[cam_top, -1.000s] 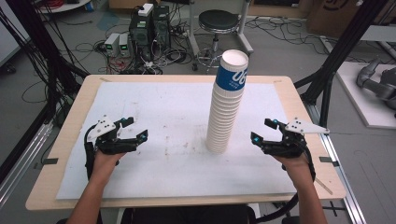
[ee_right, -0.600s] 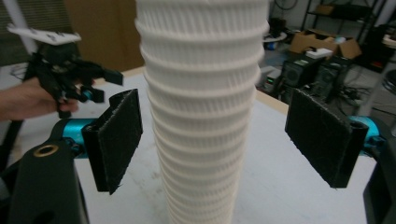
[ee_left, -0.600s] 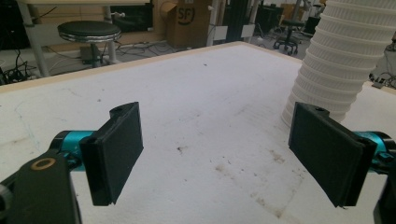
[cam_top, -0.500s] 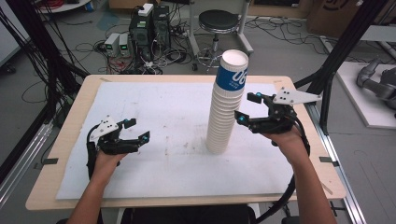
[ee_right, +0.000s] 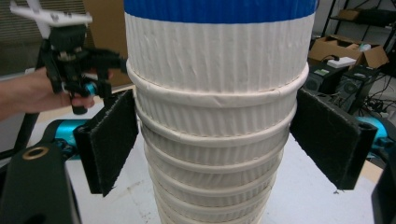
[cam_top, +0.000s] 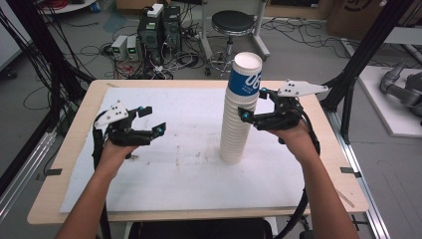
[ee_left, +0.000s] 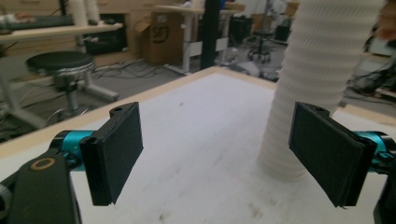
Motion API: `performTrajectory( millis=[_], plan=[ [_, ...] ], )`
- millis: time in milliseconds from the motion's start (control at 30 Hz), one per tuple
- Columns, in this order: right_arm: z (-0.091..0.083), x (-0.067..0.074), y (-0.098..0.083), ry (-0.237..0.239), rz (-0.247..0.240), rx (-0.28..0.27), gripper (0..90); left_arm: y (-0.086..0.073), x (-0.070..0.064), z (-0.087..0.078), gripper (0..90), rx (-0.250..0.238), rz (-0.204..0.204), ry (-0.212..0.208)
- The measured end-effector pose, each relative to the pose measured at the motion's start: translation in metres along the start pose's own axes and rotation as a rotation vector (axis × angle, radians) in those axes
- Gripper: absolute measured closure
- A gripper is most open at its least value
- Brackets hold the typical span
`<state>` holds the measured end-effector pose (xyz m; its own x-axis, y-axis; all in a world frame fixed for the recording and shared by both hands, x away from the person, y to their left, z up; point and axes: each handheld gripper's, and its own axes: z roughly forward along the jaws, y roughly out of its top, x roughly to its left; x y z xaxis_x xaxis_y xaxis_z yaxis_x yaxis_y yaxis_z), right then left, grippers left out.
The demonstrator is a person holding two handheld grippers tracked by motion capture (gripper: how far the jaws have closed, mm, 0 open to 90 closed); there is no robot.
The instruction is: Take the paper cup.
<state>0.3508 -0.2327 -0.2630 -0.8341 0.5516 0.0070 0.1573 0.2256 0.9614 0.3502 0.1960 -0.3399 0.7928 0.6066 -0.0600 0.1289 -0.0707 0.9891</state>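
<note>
Right gripper (cam_top: 251, 105) is up at the upper part of the cup stack (cam_top: 239, 119), jaws apart and straddling it, not clamped. In the right gripper view both pads (ee_right: 112, 140) stand just beside the ribbed white wall (ee_right: 215, 116), one rim below the blue band (ee_right: 219, 9) of the top cup; I can't tell whether the left pad is touching yet, the right one shows a sliver of gap.

Left gripper (cam_top: 152, 122) hovers over the white sheet toward the left edge of the desk (cam_top: 64, 149), jaws wide apart, holding nothing, well apart from the stack. In its own view the stack's base (ee_left: 285, 154) sits beyond the right-hand pad.

Stack location: upright on the sheet, right of the desk's centre, closer to the far edge than the near one.

Handling, my read:
- Paper cups, very light, thin wall. Crushes and goes oval under a hard squeeze.
- Tall nested column on a narrow base, so it'll tip on any sideways shove.
- Corrugated sleeve gives decent friction; rolled rims are the stiffest spots.
- Nested cups tend to stick, so pulling the top one may drag several along.

Grip suggestion: close lightly just under a rim, pads square to the wall, lift straight up. The left gripper could steady the lower stack.
</note>
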Motion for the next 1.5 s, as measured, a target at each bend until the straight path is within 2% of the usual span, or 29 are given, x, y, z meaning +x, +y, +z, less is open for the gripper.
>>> performTrajectory(
  millis=[200, 233, 400, 500, 567, 733, 900, 1000, 1067, 1100, 1200, 1367, 1500],
  plan=[
    [-0.001, 0.0, 0.0, -0.002, -0.001, 0.003, 16.3, 0.051, -0.009, 0.024, 17.3, -0.01, 0.03, -0.107],
    [-0.002, 0.0, 0.0, -0.003, -0.003, 0.004, 16.3, 0.062, -0.013, 0.03, 17.3, -0.023, 0.03, -0.142],
    [-0.003, -0.001, 0.0, -0.002, -0.009, 0.005, 16.4, 0.102, -0.036, 0.057, 17.3, -0.052, 0.057, -0.236],
    [-0.002, -0.001, 0.0, -0.002, -0.008, 0.004, 16.4, 0.123, -0.052, 0.075, 17.3, -0.042, 0.088, -0.296],
    [-0.002, -0.001, 0.0, -0.001, -0.011, 0.005, 16.4, 0.134, -0.06, 0.087, 17.3, -0.026, 0.109, -0.308],
    [-0.003, -0.001, 0.0, -0.002, -0.014, 0.009, 16.5, 0.155, -0.075, 0.116, 17.3, 0.009, 0.127, -0.345],
    [-0.002, -0.001, 0.001, 0.001, -0.017, 0.016, 16.5, 0.162, -0.083, 0.131, 17.3, 0.039, 0.139, -0.362],
    [-0.002, -0.001, 0.001, 0.001, -0.019, 0.015, 16.5, 0.163, -0.089, 0.142, 17.3, 0.064, 0.16, -0.371],
    [-0.002, -0.001, 0.001, 0.003, -0.02, 0.017, 16.5, 0.164, -0.092, 0.146, 17.1, 0.074, 0.193, -0.36],
    [-0.002, -0.001, 0.001, 0.004, -0.021, 0.017, 16.5, 0.164, -0.093, 0.147, 19.8, 0.07, 0.208, -0.349],
    [-0.004, -0.001, 0.001, 0.002, -0.018, 0.02, 16.5, 0.166, -0.093, 0.149, 24.0, 0.048, 0.206, -0.355],
    [-0.004, -0.001, 0.001, 0.002, -0.021, 0.023, 16.6, 0.17, -0.093, 0.148, 24.7, 0.053, 0.22, -0.361],
    [-0.003, 0.0, 0.001, 0.004, -0.025, 0.024, 16.6, 0.172, -0.092, 0.147, 25.7, 0.034, 0.207, -0.366]
  ],
)
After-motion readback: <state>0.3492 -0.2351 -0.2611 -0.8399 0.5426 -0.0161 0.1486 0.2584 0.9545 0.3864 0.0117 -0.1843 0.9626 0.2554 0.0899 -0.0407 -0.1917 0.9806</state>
